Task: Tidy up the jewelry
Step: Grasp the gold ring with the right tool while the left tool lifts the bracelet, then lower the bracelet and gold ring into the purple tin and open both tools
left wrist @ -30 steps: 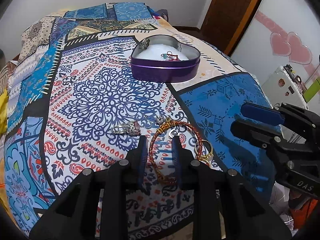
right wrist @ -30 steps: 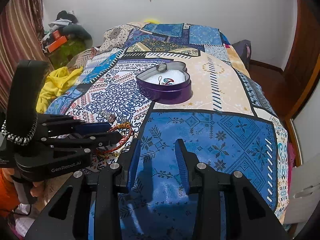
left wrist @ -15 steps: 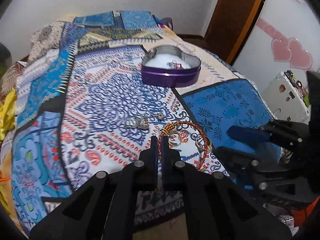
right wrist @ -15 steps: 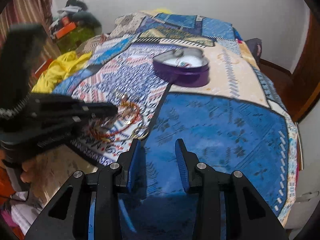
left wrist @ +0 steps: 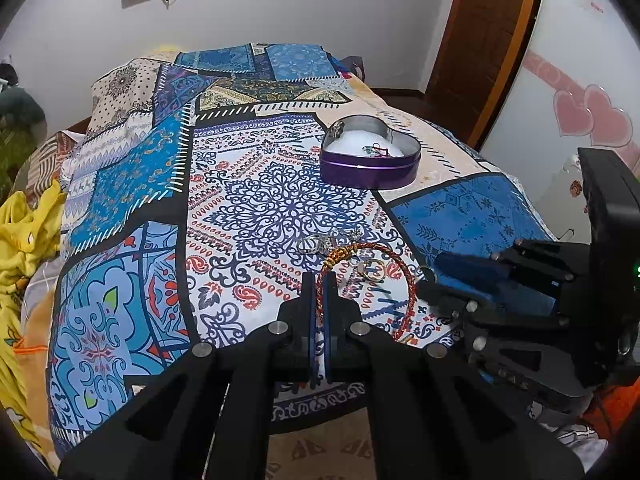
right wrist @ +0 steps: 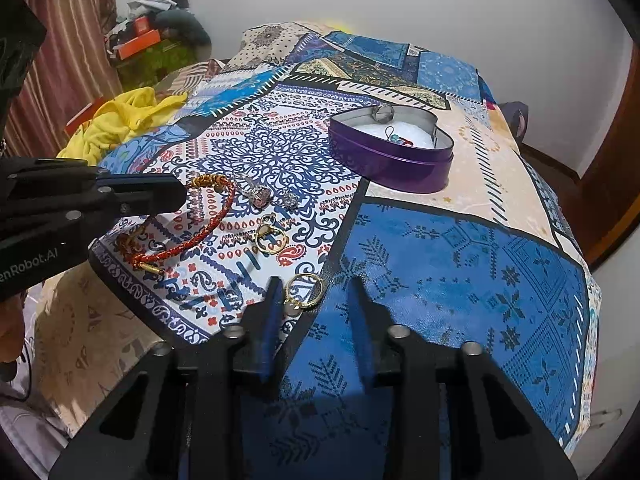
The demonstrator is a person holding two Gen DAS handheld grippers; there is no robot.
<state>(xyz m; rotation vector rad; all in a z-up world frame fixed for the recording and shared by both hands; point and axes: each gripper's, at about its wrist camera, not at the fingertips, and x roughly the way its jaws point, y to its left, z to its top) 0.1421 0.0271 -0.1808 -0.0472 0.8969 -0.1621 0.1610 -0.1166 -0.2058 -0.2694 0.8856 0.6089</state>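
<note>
My left gripper [left wrist: 319, 280] is shut on a red-and-gold braided bracelet [left wrist: 404, 276], which hangs lifted above the bedspread; it also shows in the right wrist view [right wrist: 200, 228]. My right gripper [right wrist: 314, 296] is open, its jaws either side of a gold ring [right wrist: 305, 289] lying near the bed's front edge. More gold rings [right wrist: 272, 240] and silver pieces [right wrist: 258, 196] lie on the patterned cloth. A purple heart-shaped tin [left wrist: 370, 160] with white lining stands further back and holds a small trinket [right wrist: 396, 139] and a silver ring [right wrist: 383, 112].
The patchwork bedspread [left wrist: 276, 200] covers the bed. Yellow cloth [right wrist: 124, 120] lies at the bed's left side. A wooden door [left wrist: 480, 40] and a wall with pink hearts [left wrist: 588, 116] are to the right. Clutter [right wrist: 156, 8] is stacked in the far left corner.
My left gripper has shut on the bracelet and raised it off the cloth. My right gripper has shifted left to a gold ring near the bed's edge, staying open.
</note>
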